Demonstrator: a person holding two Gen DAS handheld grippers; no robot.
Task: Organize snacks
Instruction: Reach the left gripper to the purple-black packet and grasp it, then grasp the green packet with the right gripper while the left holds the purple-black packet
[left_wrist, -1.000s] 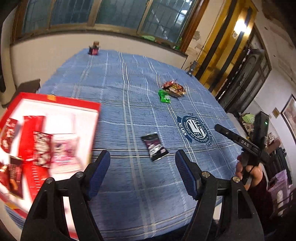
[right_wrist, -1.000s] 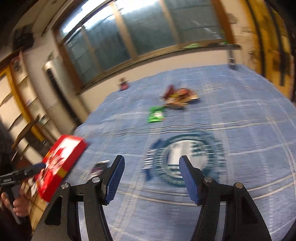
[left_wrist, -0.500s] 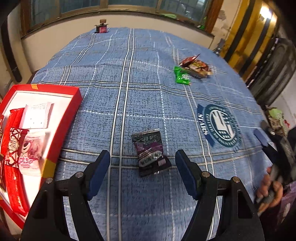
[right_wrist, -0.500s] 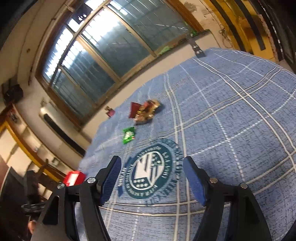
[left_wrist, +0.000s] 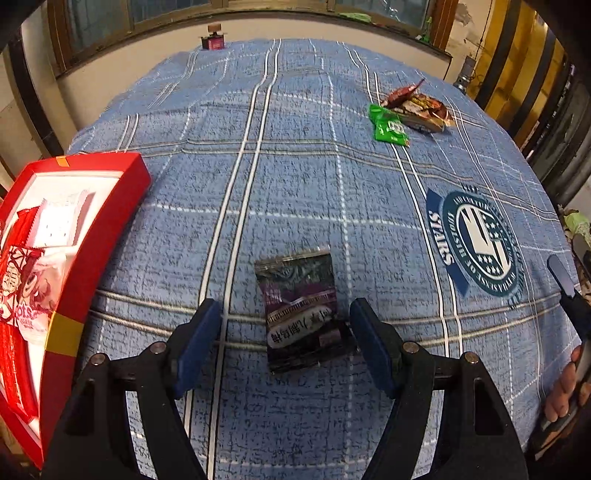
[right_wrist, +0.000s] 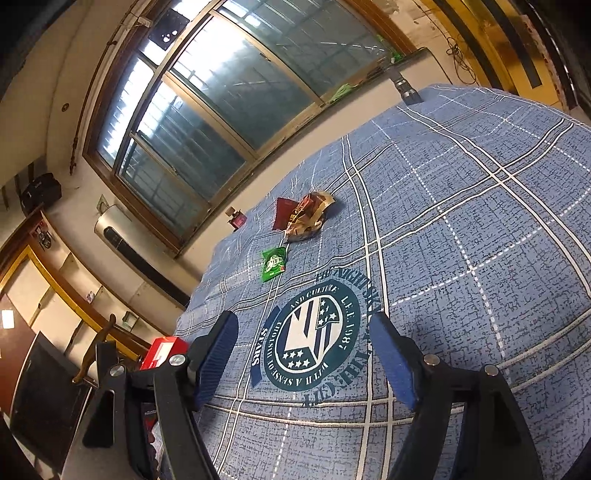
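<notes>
While the left gripper (left_wrist: 286, 341) hangs tilted down over the blue plaid cloth (left_wrist: 295, 184) that covers the desk, its jaws stand wide apart with a dark purple snack packet (left_wrist: 301, 312) lying flat on the cloth between them; the blue pads (left_wrist: 197, 345) sit to either side of the packet and do not press on it, so nothing is held. To the left of that packet, at the cloth's edge, a red box (left_wrist: 92, 240) with a white inside holds several red and pink snack packets (left_wrist: 26, 291). Farther off, toward the right, a green packet (left_wrist: 389, 127) lies just beside a small heap of red and brown wrappers (left_wrist: 417, 105). A round dark-green emblem (left_wrist: 480, 243) is printed on the cloth to the right, well apart from the purple packet. At the far end of the desk, near the wall under the windows, stands a small dark red object (left_wrist: 214, 40), too small to identify.

The right gripper (right_wrist: 301, 356) has just been opening its jaws, and they now stand wide with only the emblem (right_wrist: 314, 339) showing between them; it holds nothing. From its view the green packet (right_wrist: 274, 263) and the wrapper heap (right_wrist: 306, 216) lie beyond the emblem, and the red box (right_wrist: 162, 350) shows at the left, partly hidden behind the gripper's own finger. At the right edge of the left wrist view, a hand (left_wrist: 565, 387) grips the handle of the other gripper.
</notes>
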